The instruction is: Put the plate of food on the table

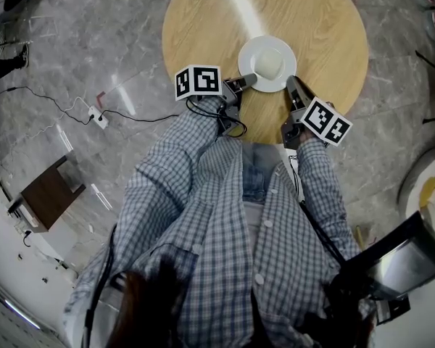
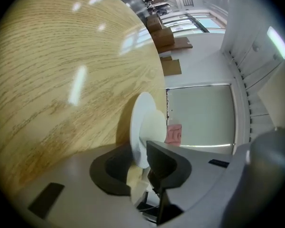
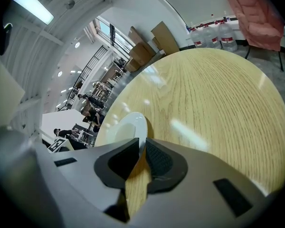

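Note:
A white plate (image 1: 251, 52) with a pale bun (image 1: 270, 64) on it rests on the round wooden table (image 1: 203, 20), near its front edge. My left gripper (image 1: 250, 80) is at the plate's left rim. In the left gripper view the plate's rim (image 2: 138, 127) stands between the jaws with a sliver of gap beside it, so my left gripper (image 2: 140, 163) is open, and the bun (image 2: 156, 123) shows just past the rim. My right gripper (image 1: 290, 84) is at the right rim. My right gripper (image 3: 141, 148) has its jaws pinched on the plate's edge (image 3: 126, 127).
The person's plaid shirt (image 1: 225, 223) fills the lower head view. A power strip and cable (image 1: 98, 116) lie on the marble floor at left, near a low brown stand (image 1: 47, 194). Beyond the table (image 3: 204, 94) stand water bottles (image 3: 211, 32) and a pink chair (image 3: 254, 11).

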`<state>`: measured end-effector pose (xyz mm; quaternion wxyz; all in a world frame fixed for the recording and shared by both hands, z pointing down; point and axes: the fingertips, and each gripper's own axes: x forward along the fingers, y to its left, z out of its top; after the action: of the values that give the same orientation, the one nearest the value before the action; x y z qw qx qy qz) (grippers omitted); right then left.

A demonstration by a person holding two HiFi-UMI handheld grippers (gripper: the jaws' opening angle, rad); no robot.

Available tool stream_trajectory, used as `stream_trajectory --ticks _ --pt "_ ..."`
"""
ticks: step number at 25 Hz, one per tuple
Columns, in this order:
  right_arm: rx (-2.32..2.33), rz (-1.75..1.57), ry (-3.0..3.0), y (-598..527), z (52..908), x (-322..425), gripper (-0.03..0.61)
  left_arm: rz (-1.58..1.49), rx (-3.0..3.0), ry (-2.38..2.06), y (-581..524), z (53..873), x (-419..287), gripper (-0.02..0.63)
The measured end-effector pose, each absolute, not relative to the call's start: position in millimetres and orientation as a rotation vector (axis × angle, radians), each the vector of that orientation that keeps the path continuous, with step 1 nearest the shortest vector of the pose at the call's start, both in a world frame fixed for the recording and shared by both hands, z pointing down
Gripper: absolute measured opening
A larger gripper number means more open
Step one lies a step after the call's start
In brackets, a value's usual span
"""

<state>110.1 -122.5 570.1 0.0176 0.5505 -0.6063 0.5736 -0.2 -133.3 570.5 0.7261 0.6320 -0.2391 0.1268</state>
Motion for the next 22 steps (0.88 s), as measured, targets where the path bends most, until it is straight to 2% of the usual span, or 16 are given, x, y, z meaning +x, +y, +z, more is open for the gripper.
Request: stream_trajectory --ticks 2,7,17,22 --pt "1.716 1.772 -1.875 -124 571 112 0.049 0.285 1.394 -0.503 -131 569 4 0.108" --pt "1.714 1.731 -1.860 -127 574 115 0.048 0.329 1.416 -0.449 -126 565 11 0.167" --pt "1.696 1.630 -1.854 -131 576 115 0.048 0.627 1.603 -0.386 -110 567 11 0.170" --pt "1.627 1.477 -1.876 -133 578 114 0.049 0.731 1.660 -0.361 -105 568 12 0.170"
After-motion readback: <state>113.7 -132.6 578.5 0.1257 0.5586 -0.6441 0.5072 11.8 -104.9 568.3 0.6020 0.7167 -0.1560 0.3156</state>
